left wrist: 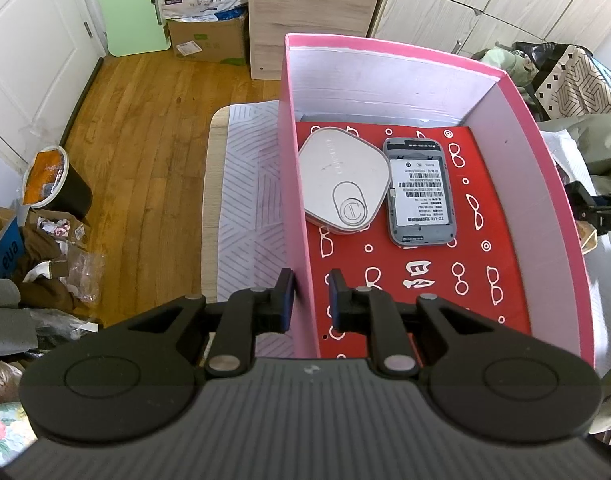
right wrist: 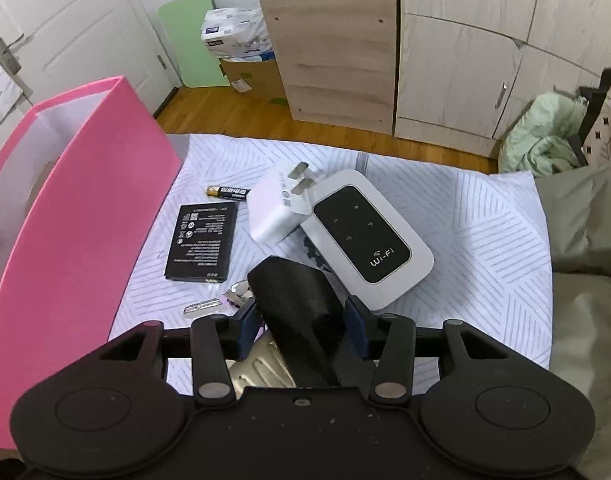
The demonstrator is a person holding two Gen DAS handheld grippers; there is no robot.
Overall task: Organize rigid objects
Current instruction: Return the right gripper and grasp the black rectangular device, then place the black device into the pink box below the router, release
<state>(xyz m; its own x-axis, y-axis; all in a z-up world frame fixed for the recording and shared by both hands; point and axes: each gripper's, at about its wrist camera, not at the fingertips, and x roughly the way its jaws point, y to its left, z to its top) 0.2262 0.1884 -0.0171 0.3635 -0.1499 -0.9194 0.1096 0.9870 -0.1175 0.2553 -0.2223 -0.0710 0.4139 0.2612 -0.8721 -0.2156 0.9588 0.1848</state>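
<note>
My left gripper (left wrist: 311, 300) straddles the left wall of the pink box (left wrist: 291, 184), one pad outside and one inside, with a small gap showing at the wall. Inside the box lie a white rounded case (left wrist: 343, 180) and a grey device (left wrist: 417, 196) with its back label up, on a red patterned floor. My right gripper (right wrist: 301, 330) is shut on a black wedge-shaped object (right wrist: 301, 312) just above the table. Beyond it lie a white Wi-Fi router (right wrist: 371, 236), a white plug adapter (right wrist: 275, 210), a black battery pack (right wrist: 201, 242), an AA battery (right wrist: 227, 192) and keys (right wrist: 215, 304).
The pink box (right wrist: 77, 240) stands at the left of the white striped cloth (right wrist: 485, 240). A metal object (right wrist: 257, 372) lies under the right gripper. Wooden cabinets (right wrist: 337, 60) and wood floor lie beyond the table; clothes lie at the right.
</note>
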